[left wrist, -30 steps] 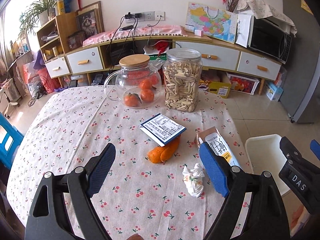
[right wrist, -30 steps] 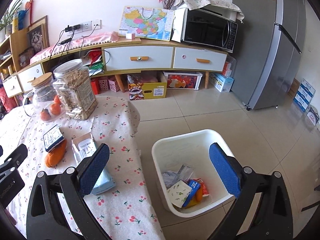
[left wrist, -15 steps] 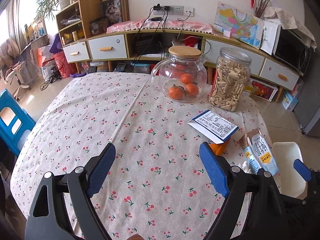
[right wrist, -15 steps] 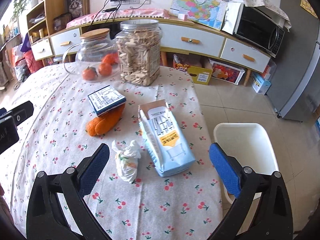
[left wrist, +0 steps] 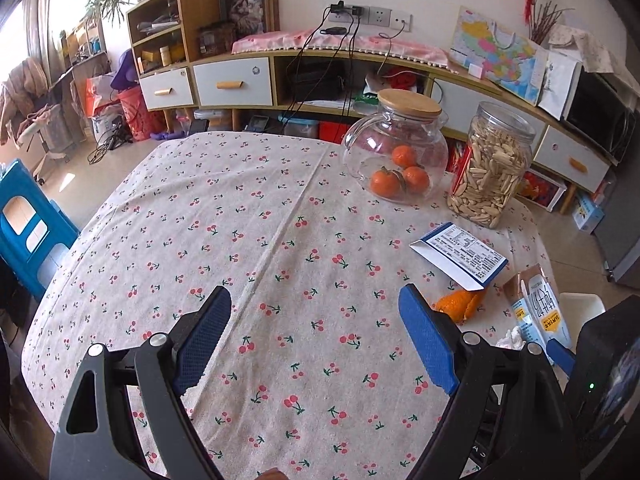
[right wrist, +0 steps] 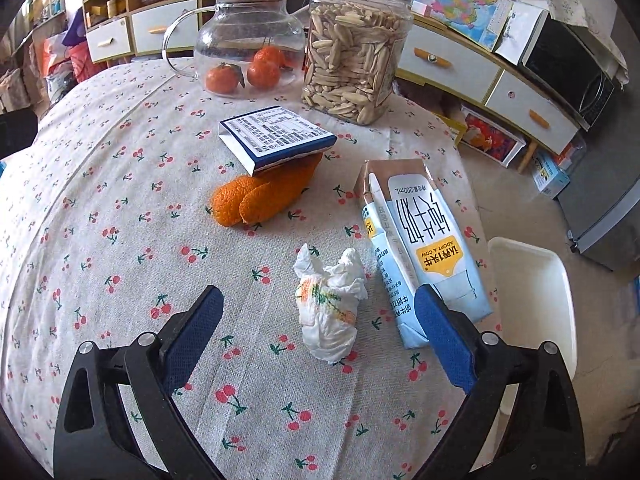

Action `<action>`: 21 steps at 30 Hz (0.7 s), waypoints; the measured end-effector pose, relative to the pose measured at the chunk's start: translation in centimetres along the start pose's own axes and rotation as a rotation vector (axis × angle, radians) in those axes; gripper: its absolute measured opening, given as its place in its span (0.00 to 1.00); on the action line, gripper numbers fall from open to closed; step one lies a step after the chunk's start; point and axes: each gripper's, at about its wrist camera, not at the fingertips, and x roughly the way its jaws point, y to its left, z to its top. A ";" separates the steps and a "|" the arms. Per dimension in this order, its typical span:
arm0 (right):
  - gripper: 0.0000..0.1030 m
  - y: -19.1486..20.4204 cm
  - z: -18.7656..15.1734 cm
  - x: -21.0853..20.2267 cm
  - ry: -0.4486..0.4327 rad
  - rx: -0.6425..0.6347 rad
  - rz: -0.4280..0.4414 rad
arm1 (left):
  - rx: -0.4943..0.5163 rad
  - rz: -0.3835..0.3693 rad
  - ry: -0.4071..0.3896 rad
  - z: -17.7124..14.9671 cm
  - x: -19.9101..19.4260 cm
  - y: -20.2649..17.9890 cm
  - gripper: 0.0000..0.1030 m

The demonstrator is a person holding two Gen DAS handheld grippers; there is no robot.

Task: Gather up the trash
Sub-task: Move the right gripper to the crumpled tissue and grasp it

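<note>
Your left gripper (left wrist: 312, 340) hangs over a bare stretch of the cherry-print tablecloth (left wrist: 248, 216), its blue pads spread wide with nothing between them. It sits well apart from the trash, so it poses little risk where it is, though a sweep to the right could carry it into your other gripper.

Moving right, an orange peel (right wrist: 260, 196) lies in the middle of the table with a small printed box (right wrist: 276, 136) resting on its far end. If you pull the peel first, the box is likely to slide or tip.

Behind them stand a glass jug (right wrist: 250, 44) holding mandarins and a tall jar of seeds (right wrist: 356, 56). A long reach past the box could knock either one.

Your right gripper (right wrist: 320, 336) is spread wide and its jaws have just been closing a little. A crumpled tissue (right wrist: 330, 300) sits just ahead, between the two pads, untouched. It is soft and light, so a shallow pinch may catch only a loose fold and let it drop.

Just beside the tissue, on its right, lies an empty milk carton (right wrist: 432, 248), with the right pad very near its lower corner. Closing from here could shove the carton toward the table edge.

Beyond that edge, lower down, stands the white bin (right wrist: 532, 280). A carton nudged off may miss it and land on the floor.
</note>
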 end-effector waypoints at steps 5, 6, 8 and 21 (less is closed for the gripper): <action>0.81 1.1 -0.2 -0.8 -0.007 -0.053 0.046 | 0.005 0.002 0.001 0.0 0.2 -0.3 0.81; 0.80 0.9 -0.2 -0.5 0.008 -0.047 0.056 | 0.006 0.004 0.002 0.0 0.2 -0.3 0.81; 0.79 0.4 -0.1 0.2 0.034 -0.027 0.066 | 0.009 0.006 0.003 -0.1 0.3 -0.4 0.81; 0.29 -3.3 0.0 2.0 0.128 0.162 0.257 | 0.044 -0.054 0.088 0.1 3.0 -3.4 0.81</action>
